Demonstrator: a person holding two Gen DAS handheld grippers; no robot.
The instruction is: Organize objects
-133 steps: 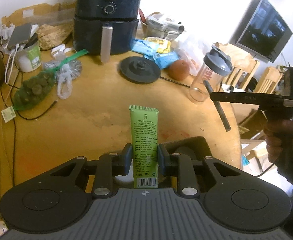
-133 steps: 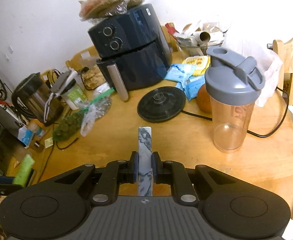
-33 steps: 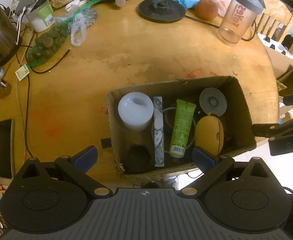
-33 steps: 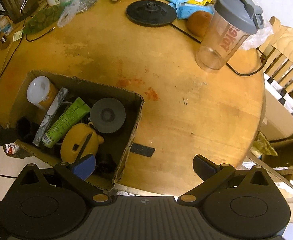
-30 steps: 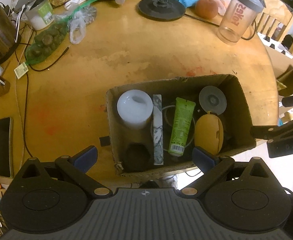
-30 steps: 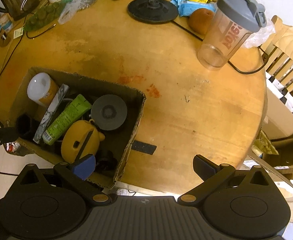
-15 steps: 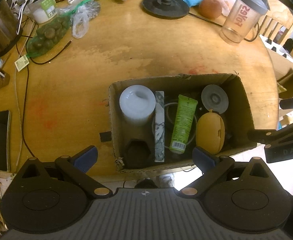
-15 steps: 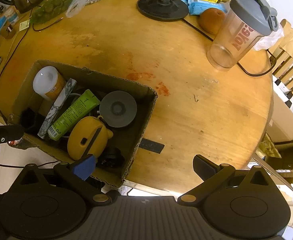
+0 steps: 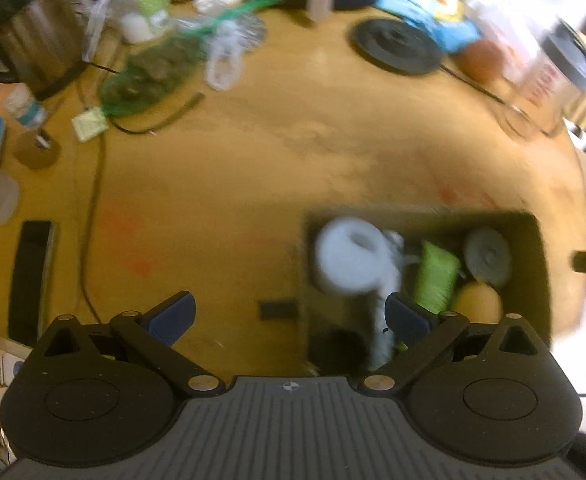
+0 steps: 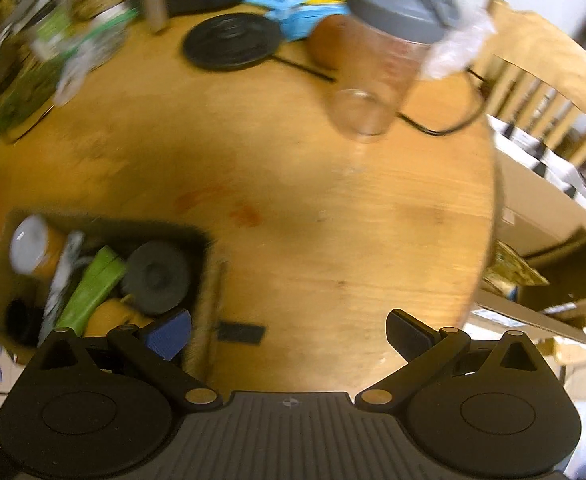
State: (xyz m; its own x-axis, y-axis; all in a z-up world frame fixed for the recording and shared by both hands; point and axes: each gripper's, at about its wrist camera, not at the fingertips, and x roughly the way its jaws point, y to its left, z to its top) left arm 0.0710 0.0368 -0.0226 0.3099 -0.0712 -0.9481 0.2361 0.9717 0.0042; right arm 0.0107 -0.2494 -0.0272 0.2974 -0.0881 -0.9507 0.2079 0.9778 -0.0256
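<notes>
Both hand-held grippers hang above the table (image 10: 293,168) with jaws spread wide and nothing between them. Seen from the left hand-held gripper (image 9: 289,314), the box (image 9: 543,264) lies just ahead and right of it; the right hand-held gripper (image 10: 289,326) hovers over bare wood, with the box at its left. Though blurred, the box shows one white cylinder (image 9: 351,260), one marbled bar (image 9: 385,320), one green tube (image 9: 437,278), one grey disc (image 9: 487,256) and one yellow lump (image 9: 477,304). Farther off stand one shaker bottle (image 10: 389,56), one black round base (image 10: 231,42) and one kettle (image 9: 27,40).
</notes>
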